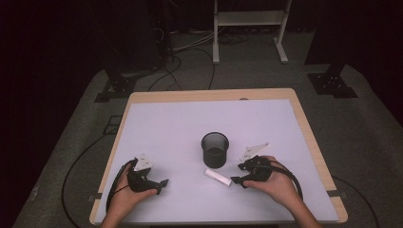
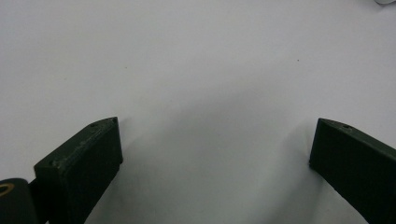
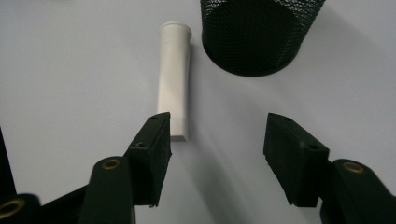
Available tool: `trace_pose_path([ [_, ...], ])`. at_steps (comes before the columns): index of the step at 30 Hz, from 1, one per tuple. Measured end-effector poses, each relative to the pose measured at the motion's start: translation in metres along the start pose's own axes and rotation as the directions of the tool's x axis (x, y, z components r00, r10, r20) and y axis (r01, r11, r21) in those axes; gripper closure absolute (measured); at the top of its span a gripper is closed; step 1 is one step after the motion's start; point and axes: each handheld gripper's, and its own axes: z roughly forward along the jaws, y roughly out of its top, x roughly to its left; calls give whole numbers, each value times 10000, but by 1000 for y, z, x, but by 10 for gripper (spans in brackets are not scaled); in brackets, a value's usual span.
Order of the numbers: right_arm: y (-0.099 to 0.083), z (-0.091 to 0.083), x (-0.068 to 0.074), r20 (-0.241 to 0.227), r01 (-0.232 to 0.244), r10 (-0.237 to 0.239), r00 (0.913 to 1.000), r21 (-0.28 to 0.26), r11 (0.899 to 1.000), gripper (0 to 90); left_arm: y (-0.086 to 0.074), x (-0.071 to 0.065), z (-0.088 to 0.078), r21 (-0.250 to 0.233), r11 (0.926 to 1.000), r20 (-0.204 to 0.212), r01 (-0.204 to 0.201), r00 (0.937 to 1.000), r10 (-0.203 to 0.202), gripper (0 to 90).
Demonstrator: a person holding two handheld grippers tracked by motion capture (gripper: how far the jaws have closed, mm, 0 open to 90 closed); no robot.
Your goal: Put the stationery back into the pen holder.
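Near the front left corner of the table (image 1: 142, 102), the left gripper (image 1: 161, 184) rests in the person's hand with its 2 jaws spread wide over bare surface, nothing between them.

Toward the middle, a black mesh cup (image 1: 215, 150) stands upright. Just in front of it, apart from it, lies the white tube (image 1: 218, 177), flat on its side with its flared end (image 3: 175, 29) pointing away from the right gripper.

The right gripper (image 1: 237, 174) sits at the tube's near end, toward the front right. In the right gripper view the jaws stand partly open, and the tube's squared end (image 3: 179, 128) lies just beside the left jaw, not between the 2, so nothing is held.

The tube looks light, stiff and smooth, likely to roll or slip if nudged sideways. A grip across the middle of the barrel, jaws square to its length, seems safest; the flared lip would stop it sliding out.
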Motion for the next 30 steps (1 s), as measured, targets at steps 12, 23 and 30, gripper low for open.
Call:
trace_pose_path([
  [12, 11, 11, 10, -282, 184, -173, 9995, 375, 9991, 471, 0, 0, 0, -4, 10000, 2, 10, 10000, -10, 16],
  [23, 19, 24, 20, -373, 488, -461, 9982, 766, 9959, 503, 0, 0, 0, 1, 10000, 0, 7, 10000, -7, 16],
  [30, 21, 34, 25, -342, 651, -618, 9975, 1058, 9923, 534, 0, 0, 0, 7, 10000, 0, 6, 10000, -6, 16],
])
